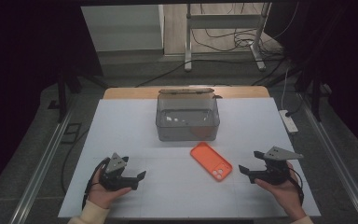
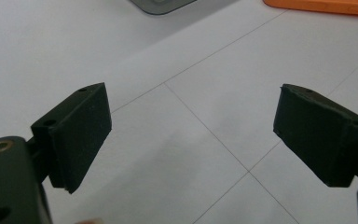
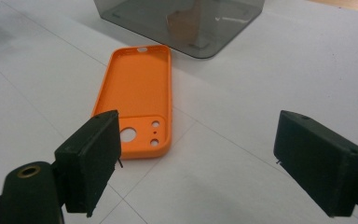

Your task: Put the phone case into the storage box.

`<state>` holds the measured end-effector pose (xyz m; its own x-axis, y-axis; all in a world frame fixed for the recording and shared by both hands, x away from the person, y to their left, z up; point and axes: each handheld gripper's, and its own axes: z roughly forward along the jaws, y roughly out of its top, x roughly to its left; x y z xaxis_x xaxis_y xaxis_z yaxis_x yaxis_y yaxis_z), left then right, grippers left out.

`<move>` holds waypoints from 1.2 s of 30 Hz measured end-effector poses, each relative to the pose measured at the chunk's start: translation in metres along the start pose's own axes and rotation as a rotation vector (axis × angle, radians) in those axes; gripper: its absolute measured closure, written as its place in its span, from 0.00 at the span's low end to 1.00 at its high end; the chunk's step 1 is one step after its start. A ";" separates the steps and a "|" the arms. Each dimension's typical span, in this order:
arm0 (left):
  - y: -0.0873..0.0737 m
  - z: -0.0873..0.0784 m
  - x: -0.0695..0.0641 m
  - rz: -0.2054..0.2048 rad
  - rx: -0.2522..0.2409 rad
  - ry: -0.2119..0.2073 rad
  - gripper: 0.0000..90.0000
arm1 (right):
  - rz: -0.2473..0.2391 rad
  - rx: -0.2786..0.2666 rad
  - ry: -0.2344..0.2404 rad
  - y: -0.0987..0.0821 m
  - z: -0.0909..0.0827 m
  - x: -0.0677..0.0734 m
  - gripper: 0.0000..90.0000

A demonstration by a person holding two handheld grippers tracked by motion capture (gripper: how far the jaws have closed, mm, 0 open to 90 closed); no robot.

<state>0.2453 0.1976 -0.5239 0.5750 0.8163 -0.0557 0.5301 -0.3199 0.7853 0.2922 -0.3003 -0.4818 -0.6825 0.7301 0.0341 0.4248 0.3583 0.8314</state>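
The left gripper [image 1: 133,179] rests low over the white bench [image 1: 121,121], held in the person's left hand [image 1: 103,192], with its fingers [image 2: 77,135] spread wide and nothing between them. In the left gripper view only bare bench surface with thin seam lines lies between and ahead of those fingers; an edge of the orange phone case [image 2: 324,5] sits far ahead of them and off toward the right-hand finger, well apart.

The right gripper [image 1: 246,173] is held in the person's right hand [image 1: 284,191], its fingers [image 3: 93,156] also spread wide and holding nothing. The orange phone case [image 1: 211,161] lies flat on the bench with its hollow inner side up (the camera cutout end is the end nearest the fingers). In the right gripper view the case [image 3: 140,100] lies just ahead of the left-hand finger, its near corner close beside that fingertip, though I cannot tell whether they touch; it is not between the fingers, and the right-hand finger stands well apart from it.

Beyond the case, farther ahead of the right gripper's fingers, stands a smoky clear plastic box [image 1: 188,119] with its lid [image 1: 186,91] open and tilted up at the far side. The case's far end lies near the box's front wall [image 3: 186,39] without touching it.
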 end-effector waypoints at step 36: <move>0.002 -0.001 0.000 0.003 0.006 -0.015 0.13 | -0.025 0.159 0.026 0.054 0.013 0.010 0.18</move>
<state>0.2459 0.1970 -0.5220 0.5857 0.8081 -0.0627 0.5319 -0.3249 0.7820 0.3158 -0.2661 -0.4436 -0.7085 0.7050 0.0305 0.4947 0.4654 0.7340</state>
